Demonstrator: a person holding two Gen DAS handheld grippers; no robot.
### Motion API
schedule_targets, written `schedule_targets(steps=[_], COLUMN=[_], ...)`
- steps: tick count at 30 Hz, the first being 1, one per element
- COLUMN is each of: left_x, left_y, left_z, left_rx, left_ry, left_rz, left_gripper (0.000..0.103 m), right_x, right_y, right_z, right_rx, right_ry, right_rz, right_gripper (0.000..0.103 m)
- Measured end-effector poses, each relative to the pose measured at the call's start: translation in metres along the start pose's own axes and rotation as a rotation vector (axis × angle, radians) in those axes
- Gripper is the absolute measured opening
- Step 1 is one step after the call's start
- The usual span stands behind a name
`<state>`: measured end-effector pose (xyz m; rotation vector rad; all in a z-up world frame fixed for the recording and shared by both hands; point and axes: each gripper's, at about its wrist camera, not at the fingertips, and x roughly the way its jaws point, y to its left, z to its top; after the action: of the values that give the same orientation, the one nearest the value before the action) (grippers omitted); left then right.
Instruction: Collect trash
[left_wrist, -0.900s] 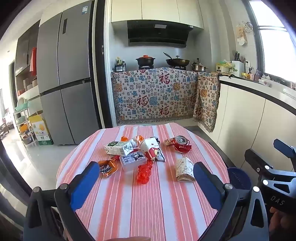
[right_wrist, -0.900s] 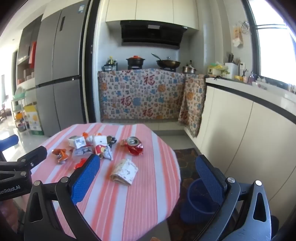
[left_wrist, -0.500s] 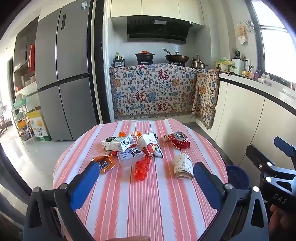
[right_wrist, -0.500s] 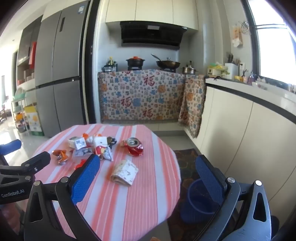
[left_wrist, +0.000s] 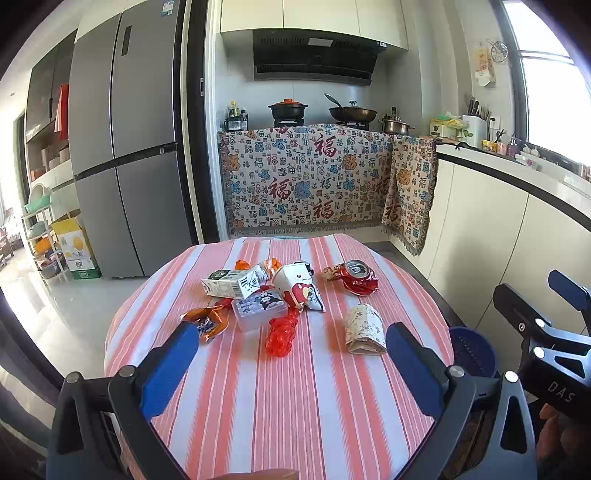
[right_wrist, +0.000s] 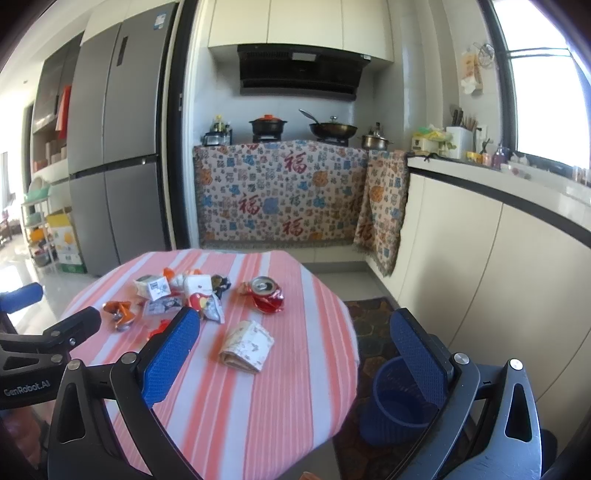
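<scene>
Trash lies in a heap on the round striped table (left_wrist: 280, 398): a milk carton (left_wrist: 231, 283), a red-and-white carton (left_wrist: 295, 286), a clear plastic box (left_wrist: 258, 309), a red wrapper (left_wrist: 282, 332), an orange wrapper (left_wrist: 207, 317), a crushed red can (left_wrist: 356, 277) (right_wrist: 266, 295) and a folded patterned paper (left_wrist: 365, 328) (right_wrist: 247, 345). My left gripper (left_wrist: 288, 358) hovers open over the table's near side, nothing between its blue pads. My right gripper (right_wrist: 295, 350) is open too, above the table's right edge. A blue bin (right_wrist: 397, 398) (left_wrist: 472, 352) stands on the floor right of the table.
A grey fridge (left_wrist: 125, 147) stands at the back left, a cloth-draped stove counter (left_wrist: 306, 177) with pots behind the table, white cabinets (right_wrist: 498, 277) along the right. A dark mat (right_wrist: 373, 328) lies by the bin. Shelves with boxes sit far left.
The left wrist view has pulled back and risen slightly, so the table and trash sit lower and farther. The right wrist view has hardly shifted. Both grippers stay open.
</scene>
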<state>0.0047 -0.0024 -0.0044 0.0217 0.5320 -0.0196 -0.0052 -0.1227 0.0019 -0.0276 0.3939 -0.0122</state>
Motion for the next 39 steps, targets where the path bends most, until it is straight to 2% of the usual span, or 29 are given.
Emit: schedule_targets(steps=[39], left_x=[-0.0008], left_y=[-0.0061], left_z=[-0.0023], left_rx=[0.005], left_ry=[0.012], left_rz=[-0.010], left_gripper=[0.103], right_x=[0.0008], right_y=[0.0007], right_z=[-0.0040], right_rx=[0.007], right_ry=[-0.002], right_rz=[-0.004], right_gripper=[0.103])
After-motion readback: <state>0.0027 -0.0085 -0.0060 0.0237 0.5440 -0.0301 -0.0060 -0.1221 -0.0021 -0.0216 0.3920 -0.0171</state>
